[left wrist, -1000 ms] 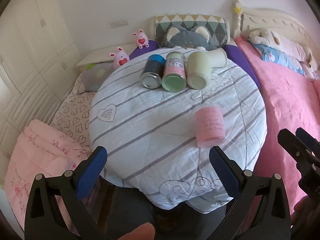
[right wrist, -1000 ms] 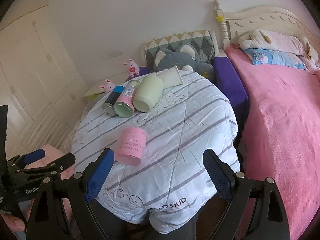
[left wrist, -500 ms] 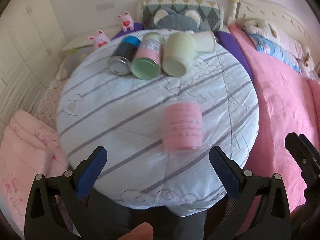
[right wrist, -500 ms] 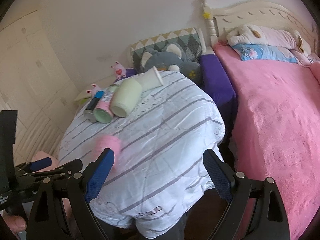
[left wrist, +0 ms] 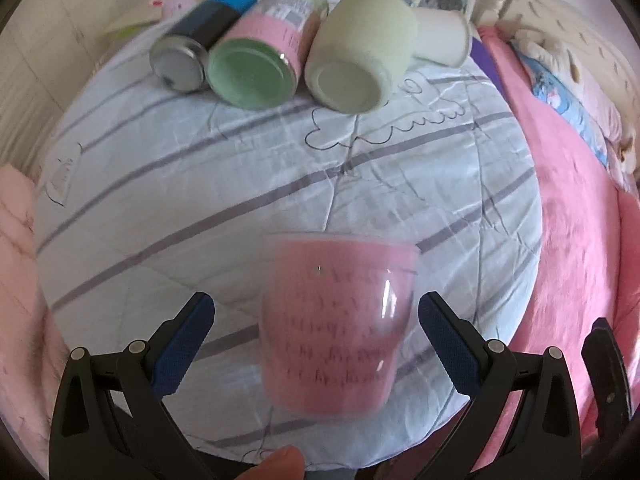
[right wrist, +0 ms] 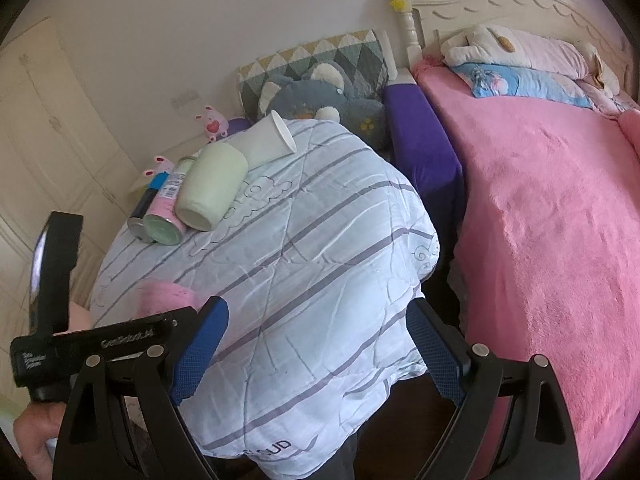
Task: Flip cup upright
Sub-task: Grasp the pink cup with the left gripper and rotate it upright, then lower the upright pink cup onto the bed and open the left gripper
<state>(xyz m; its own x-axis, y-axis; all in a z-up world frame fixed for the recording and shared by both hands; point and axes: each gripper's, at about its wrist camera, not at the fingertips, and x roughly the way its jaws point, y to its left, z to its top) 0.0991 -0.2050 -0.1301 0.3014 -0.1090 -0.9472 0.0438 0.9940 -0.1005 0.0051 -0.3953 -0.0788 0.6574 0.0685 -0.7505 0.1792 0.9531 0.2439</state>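
A pink cup [left wrist: 336,332] with dark lettering stands upside down near the front of the quilt-covered table [left wrist: 280,184]. My left gripper [left wrist: 316,344] is open, its blue pads on either side of the cup without touching it. In the right wrist view only a bit of the pink cup [right wrist: 164,298] shows behind the left gripper's body. My right gripper [right wrist: 316,352] is open and empty above the table's front right edge.
A dark can [left wrist: 200,36], a pink-labelled jar [left wrist: 264,56], a pale green cup [left wrist: 356,56] and a white paper cup [left wrist: 440,36] lie on their sides at the table's back. A pink bed [right wrist: 540,220] is on the right, cushions and plush toys behind.
My left gripper moved forward and down until its open fingers bracket the pink cup. My right gripper drifted right, so the cup slid to the view's left edge.
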